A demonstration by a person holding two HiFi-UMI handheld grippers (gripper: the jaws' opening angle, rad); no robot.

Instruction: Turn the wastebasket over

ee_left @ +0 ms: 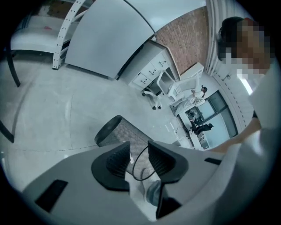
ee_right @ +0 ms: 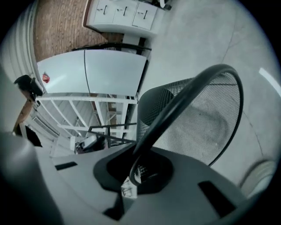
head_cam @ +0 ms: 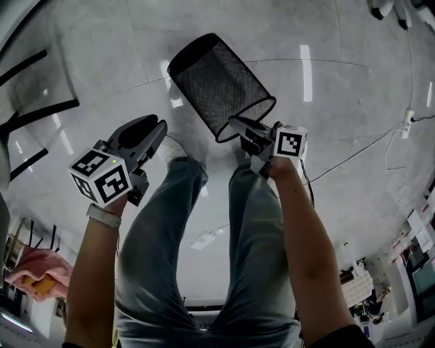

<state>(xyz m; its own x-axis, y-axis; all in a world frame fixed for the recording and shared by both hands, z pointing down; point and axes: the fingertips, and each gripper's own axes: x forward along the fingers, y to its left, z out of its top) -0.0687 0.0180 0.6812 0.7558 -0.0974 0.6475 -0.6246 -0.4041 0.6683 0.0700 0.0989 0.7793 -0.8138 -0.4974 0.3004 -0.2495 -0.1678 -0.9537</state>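
A black mesh wastebasket (head_cam: 217,81) hangs tilted above the grey floor, its closed bottom up and to the left and its open rim low on the right. My right gripper (head_cam: 238,126) is shut on that rim; in the right gripper view the rim's black wire (ee_right: 184,99) runs down into the closed jaws (ee_right: 140,166), with the mesh wall (ee_right: 197,125) beyond. My left gripper (head_cam: 153,130) sits to the basket's left, apart from it. Its jaws (ee_left: 139,160) are open a little with nothing between the pads, and the basket (ee_left: 117,132) lies ahead of them.
The person's legs and a white shoe (head_cam: 175,146) are below the basket. A thin cable (head_cam: 367,153) runs across the floor to a power strip (head_cam: 408,121) at the right. Black furniture legs (head_cam: 37,109) stand at the left. Office chairs (ee_left: 153,93) and white cabinets (ee_right: 123,13) are farther off.
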